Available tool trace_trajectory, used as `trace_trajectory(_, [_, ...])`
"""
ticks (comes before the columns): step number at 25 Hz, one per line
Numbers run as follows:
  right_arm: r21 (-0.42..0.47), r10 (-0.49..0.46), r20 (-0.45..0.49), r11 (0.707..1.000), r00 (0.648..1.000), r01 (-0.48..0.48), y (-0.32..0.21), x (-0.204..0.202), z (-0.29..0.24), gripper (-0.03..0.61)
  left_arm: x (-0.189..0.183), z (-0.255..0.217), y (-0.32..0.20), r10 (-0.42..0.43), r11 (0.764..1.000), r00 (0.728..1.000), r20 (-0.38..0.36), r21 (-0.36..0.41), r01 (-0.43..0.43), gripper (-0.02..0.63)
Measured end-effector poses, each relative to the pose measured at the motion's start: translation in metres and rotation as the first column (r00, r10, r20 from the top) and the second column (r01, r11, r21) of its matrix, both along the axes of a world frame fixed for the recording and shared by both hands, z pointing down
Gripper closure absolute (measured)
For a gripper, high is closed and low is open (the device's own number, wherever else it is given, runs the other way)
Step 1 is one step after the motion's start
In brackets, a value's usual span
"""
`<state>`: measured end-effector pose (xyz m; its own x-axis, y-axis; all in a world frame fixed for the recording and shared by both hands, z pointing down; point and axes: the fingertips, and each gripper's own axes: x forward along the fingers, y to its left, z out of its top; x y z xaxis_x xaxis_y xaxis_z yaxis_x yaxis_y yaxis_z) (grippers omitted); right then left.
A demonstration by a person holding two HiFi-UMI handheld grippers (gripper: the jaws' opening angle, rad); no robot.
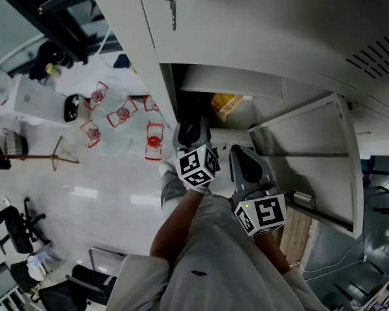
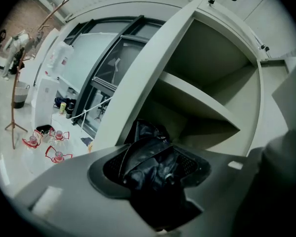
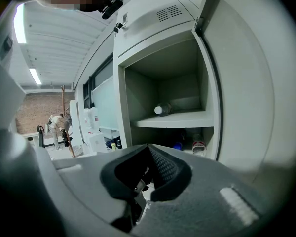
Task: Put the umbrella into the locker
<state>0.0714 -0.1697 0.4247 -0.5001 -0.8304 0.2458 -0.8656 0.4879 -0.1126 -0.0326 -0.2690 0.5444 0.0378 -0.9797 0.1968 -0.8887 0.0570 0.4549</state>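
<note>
Grey-sleeved forearms (image 1: 201,238) extend from six o'clock toward a pale grey metal locker (image 1: 259,18) at twelve, its door (image 1: 324,141) standing open at three. The left gripper (image 1: 193,127) is clamped on a crumpled black folded umbrella (image 2: 148,157) at the locker's mouth, with the inner shelf (image 2: 197,100) at one o'clock, while the right gripper (image 3: 148,152) sits beside it, jaws together and empty. Loose fabric could snag on the locker's frame edge, or the soft bundle could slip from the pads.
</note>
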Motion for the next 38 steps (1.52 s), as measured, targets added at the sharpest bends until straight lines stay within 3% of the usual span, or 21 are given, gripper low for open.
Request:
trace_trajectory(8, [-0.011, 0.022, 0.01, 1.0, 1.0, -0.022, -0.006, 0.007, 0.002, 0.577, 0.011, 0.008, -0.024, 0.029, 0.999, 0.995, 0.094, -0.017, -0.027, 0.359])
trace_trajectory(21, [-0.015, 0.062, 0.032, 0.998, 0.998, -0.061, -0.01, 0.017, 0.0, 0.577, 0.024, 0.009, -0.067, 0.086, 0.995, 0.979, 0.185, -0.063, -0.076, 0.357])
trace_trajectory(38, [-0.019, 0.1, 0.043, 0.995, 0.994, -0.099, -0.011, 0.021, 0.001, 0.577, 0.018, 0.012, -0.125, 0.137, 0.987, 0.969, 0.208, -0.11, -0.116, 0.354])
